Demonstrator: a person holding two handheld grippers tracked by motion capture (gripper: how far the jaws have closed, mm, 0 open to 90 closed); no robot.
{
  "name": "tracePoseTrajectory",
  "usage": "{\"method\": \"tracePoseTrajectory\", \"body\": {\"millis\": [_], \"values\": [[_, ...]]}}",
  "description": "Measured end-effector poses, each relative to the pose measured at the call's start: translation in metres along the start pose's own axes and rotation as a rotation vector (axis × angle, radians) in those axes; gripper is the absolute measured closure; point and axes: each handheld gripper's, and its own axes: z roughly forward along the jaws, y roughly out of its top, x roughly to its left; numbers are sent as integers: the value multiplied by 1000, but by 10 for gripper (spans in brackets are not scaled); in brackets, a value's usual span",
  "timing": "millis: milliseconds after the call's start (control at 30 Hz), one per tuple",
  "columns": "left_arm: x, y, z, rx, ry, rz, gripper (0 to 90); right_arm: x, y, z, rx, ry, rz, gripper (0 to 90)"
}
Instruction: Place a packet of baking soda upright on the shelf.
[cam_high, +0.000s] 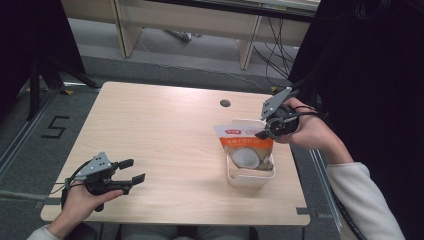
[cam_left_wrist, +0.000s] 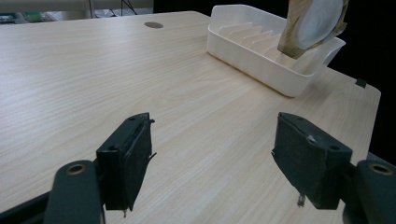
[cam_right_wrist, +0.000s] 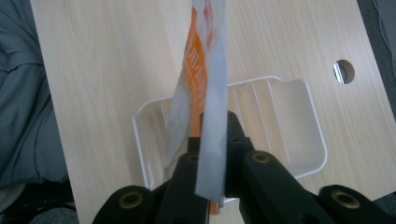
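An orange and white pouch (cam_high: 246, 147) hangs upright over a white slotted tray (cam_high: 250, 178) at the table's right side. My right gripper (cam_high: 262, 133) is shut on the pouch's upper right corner. In the right gripper view the pouch (cam_right_wrist: 205, 79) runs edge-on from between the closed jaws down toward the tray (cam_right_wrist: 299, 112) below. Its lower end (cam_left_wrist: 312, 25) dips into the tray (cam_left_wrist: 252, 56) in the left gripper view. My left gripper (cam_high: 132, 170) is held low near the table's front left corner, open, nothing between its pads (cam_left_wrist: 130, 156).
The light wood table (cam_high: 160, 140) has a round cable hole (cam_high: 225, 103) behind the tray. Beyond the far edge stand desk legs and cables on a grey floor. A person's sleeve (cam_high: 362, 200) reaches in from the lower right.
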Motion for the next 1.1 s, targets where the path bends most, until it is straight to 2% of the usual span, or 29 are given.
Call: {"method": "tracePoseTrajectory", "body": {"millis": [33,100,133,200,333,367,400,433,467,633,700,733,767,800,867,900,933,967,1000,1100], "values": [[1,0,0,1,-7,22,272,0,0,0,0,-3,-7,900],[1,1,0,1,-9,24,273,2,0,0,10,0,4,900],[1,1,0,2,-9,24,273,2,1,0,6,4,-24,900],[1,0,0,3,-10,24,272,2,1,1,11,8,-34,900],[1,0,0,3,-6,12,272,4,1,0,27,1,-33,900],[1,0,1,3,-8,13,272,3,2,0,22,14,-60,900],[1,0,1,3,-9,15,272,4,2,0,26,6,-50,900],[0,0,1,3,-6,6,273,3,3,0,26,11,-77,900],[0,0,1,3,-6,6,272,5,4,1,46,-4,-50,900],[1,0,1,3,-7,5,273,3,6,4,41,-10,-104,900],[0,0,1,3,-5,-7,272,4,6,4,49,-16,-89,900],[0,0,1,3,-4,-8,273,3,7,4,50,-24,-125,900],[0,0,1,2,-2,-8,273,3,7,4,52,-32,-132,900],[0,0,0,1,-2,-7,273,5,6,4,55,-37,-105,900],[0,0,1,1,-2,-7,273,5,6,6,57,-32,-105,900],[0,0,1,2,-1,-8,273,4,6,8,60,-25,-138,900],[0,0,1,2,-2,-9,273,6,6,8,74,-33,-116,900],[0,0,1,2,-4,-7,273,4,6,10,67,-24,-143,900],[0,0,1,2,-4,-6,273,4,6,10,65,-18,-144,900],[0,0,1,1,-3,-9,273,5,4,11,76,-20,-115,900]]}}
